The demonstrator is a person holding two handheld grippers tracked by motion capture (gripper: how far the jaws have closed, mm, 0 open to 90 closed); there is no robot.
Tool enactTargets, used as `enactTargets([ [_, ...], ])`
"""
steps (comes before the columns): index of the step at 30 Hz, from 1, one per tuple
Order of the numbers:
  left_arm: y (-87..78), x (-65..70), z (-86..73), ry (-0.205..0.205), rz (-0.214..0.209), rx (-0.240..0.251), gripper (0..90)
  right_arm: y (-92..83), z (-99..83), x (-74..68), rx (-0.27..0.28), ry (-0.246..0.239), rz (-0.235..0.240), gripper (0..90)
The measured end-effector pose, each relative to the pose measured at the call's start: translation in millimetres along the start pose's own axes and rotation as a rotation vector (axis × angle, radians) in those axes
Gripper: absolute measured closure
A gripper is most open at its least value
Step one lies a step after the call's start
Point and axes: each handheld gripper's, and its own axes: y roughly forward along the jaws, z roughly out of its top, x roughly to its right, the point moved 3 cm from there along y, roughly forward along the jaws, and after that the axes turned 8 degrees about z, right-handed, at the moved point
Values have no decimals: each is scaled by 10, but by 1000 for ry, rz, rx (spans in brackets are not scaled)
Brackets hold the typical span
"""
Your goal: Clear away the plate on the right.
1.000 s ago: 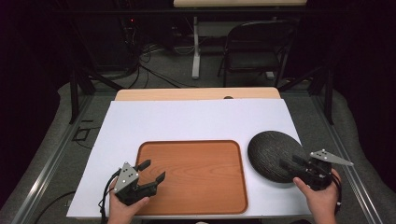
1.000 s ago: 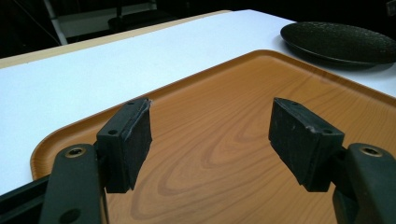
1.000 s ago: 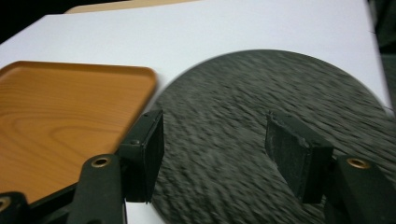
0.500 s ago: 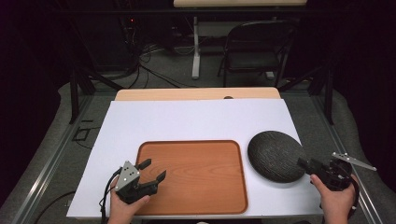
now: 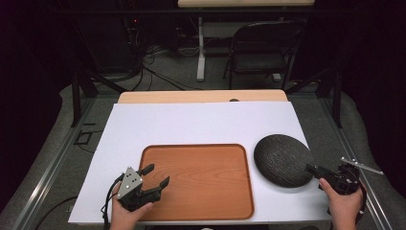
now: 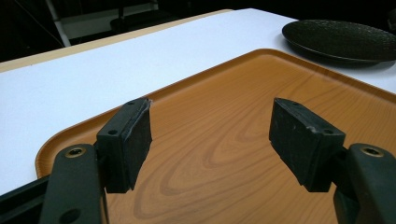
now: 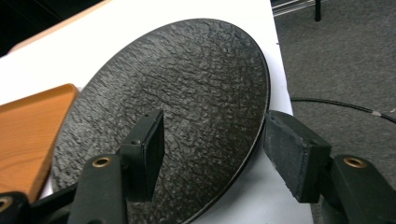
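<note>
Black textured plate [image 5: 282, 160] is seen near the table's right edge, beside the wooden tray [image 5: 196, 179]. Its rim is straddled by the right tool [image 7: 212, 140], jaws wide. Left tool [image 5: 154, 176] is held wide over the tray. Closing on the rim is judged next.

The right claw [image 5: 313, 169], over the dark plate [image 5: 282, 159] a second ago, now sits back at the plate's right rim, one jaw over it, one outside, gaping wide.
</note>
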Motion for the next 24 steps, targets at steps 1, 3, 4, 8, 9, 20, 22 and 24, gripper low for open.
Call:
enactTargets([
  [1,-7,2,0,1,0,0,301,7,-2,14,1,-11,0,384],
  [3,-15,8,-1,-1,6,5,301,25,-10,28,-2,-5,2,385],
  [4,-20,11,-1,0,7,5,301,36,-17,28,-6,14,4,387],
  [8,-32,16,-5,7,11,1,302,81,-23,70,-13,17,15,394],
  [9,-31,15,-6,7,13,1,302,93,-25,65,-14,23,16,393],
  [20,-41,9,-19,5,17,-3,303,196,-35,136,-39,45,8,427],
  [22,-41,4,-21,5,17,-5,303,220,-41,134,-46,62,19,440],
  [24,-40,1,-23,4,21,-7,303,236,-44,134,-48,70,21,444],
])
